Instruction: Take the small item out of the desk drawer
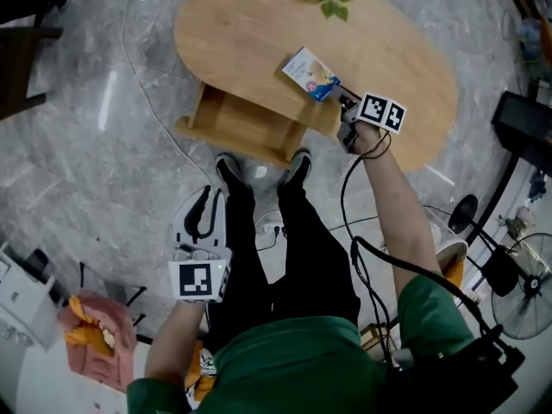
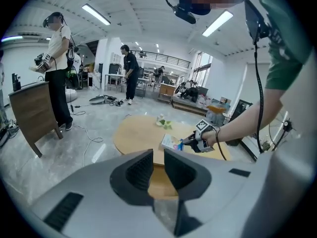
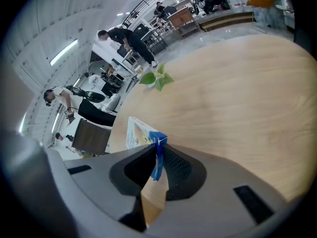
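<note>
Small box [image 1: 310, 74] pinched in right gripper [image 1: 339, 95], over the table [image 1: 250, 33]

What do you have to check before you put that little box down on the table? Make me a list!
1. Right gripper clamped on the small box: ok, it pinches the blue edge.
2. Bare wooden table under the box: ok.
3. Small potted plant away from the box: ok.
4. Left gripper empty: ok, jaws slightly apart, held low.
5. Box already touching the table: cannot tell.
6. Drawer shut: not ok, it stands pulled out.
</note>
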{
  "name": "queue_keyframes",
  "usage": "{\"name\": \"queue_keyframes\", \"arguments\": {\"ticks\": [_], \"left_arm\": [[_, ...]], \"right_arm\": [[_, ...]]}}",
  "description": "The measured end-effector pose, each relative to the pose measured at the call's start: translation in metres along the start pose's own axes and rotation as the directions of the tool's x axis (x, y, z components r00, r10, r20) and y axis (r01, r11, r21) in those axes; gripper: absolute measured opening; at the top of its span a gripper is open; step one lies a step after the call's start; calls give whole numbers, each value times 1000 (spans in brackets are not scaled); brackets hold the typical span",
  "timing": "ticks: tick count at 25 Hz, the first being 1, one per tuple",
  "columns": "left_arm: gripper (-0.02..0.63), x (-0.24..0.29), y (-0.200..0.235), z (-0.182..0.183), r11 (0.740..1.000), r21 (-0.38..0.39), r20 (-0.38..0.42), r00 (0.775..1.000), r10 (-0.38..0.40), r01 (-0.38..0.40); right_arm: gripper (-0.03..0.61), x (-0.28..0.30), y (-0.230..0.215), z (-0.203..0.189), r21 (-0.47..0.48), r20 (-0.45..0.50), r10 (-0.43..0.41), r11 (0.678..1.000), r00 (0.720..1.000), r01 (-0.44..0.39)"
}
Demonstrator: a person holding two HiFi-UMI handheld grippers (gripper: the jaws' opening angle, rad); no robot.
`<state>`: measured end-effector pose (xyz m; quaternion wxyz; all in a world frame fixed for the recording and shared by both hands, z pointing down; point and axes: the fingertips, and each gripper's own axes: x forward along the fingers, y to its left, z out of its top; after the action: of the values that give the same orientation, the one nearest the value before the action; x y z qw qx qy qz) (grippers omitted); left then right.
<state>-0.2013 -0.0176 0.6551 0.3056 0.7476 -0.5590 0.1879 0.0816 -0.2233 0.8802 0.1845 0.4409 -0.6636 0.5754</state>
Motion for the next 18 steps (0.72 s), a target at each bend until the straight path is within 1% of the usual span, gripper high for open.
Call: {"name": "queue_keyframes", "arguments": {"ticks": [3,5,9,10,11,12,13,14,18], "left_arm": [[81,5,-9,0,1000,0,-1,1000,-1,1],[81,1,-13,-3,1000,3,8,1000,-3,3],[81,-11,-18,-9,1000,-3,14,1000,-4,4],[80,-7,-19,-9,1000,-7,8,1000,-4,4],[80,-1,-21,-8,1000,-10,-1,1000,-4,4],[81,5,-22,-7,1000,-12,-10,1000,-4,4],[81,10,-24,-6,1000,-11,-16,1000,-3,3],[81,12,-26,-4,1000,-9,-17,1000,-3,3],[80,12,-38,6,1000,8,3,1000,-8,8]], "right_arm": [[66,3,-11,7,32,-11,-3,999,1000,3],[71,2,-15,4,52,-15,-11,999,1000,12],[90,-3,-16,-5,54,15,-29,998,999,28],[149,-1,-19,-3,50,18,-38,998,999,37],[224,2,-24,-1,49,19,-48,998,999,47],[263,4,-29,3,50,20,-59,997,998,58],[284,5,-33,6,51,25,-70,996,997,68],[290,3,-35,9,53,34,-75,996,997,73],[284,-21,-26,20,50,86,-56,997,995,52]]}}
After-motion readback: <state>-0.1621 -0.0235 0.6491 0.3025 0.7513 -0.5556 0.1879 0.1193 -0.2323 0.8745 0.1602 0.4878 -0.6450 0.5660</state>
